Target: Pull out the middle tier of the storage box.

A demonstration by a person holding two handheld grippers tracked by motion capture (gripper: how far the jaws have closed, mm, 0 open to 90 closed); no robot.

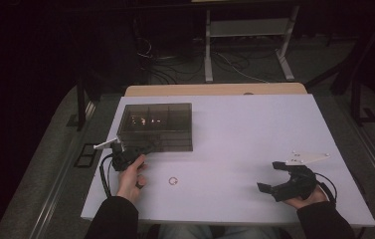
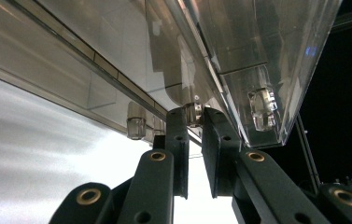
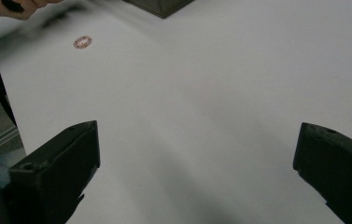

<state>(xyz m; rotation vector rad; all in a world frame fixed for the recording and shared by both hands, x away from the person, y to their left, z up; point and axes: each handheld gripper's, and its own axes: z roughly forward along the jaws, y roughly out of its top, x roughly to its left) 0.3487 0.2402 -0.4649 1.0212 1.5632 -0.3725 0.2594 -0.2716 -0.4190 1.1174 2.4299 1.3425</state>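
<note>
- Smoked clear-plastic compartment box sits at the table's far left, lid seemingly down.
- Left gripper has its jaws nearly together, pinching a small silvery knob on the box's front edge; opening looks barely begun.
- Right gripper rests wide apart, empty, well away.
- Small copper-coloured ring lies untouched on the table.

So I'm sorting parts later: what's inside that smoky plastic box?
Through the smoky plastic box, dividers and a few glinting orange-lit spots show. What sits in the compartments can't be told; the tinted lid hides it.
</note>
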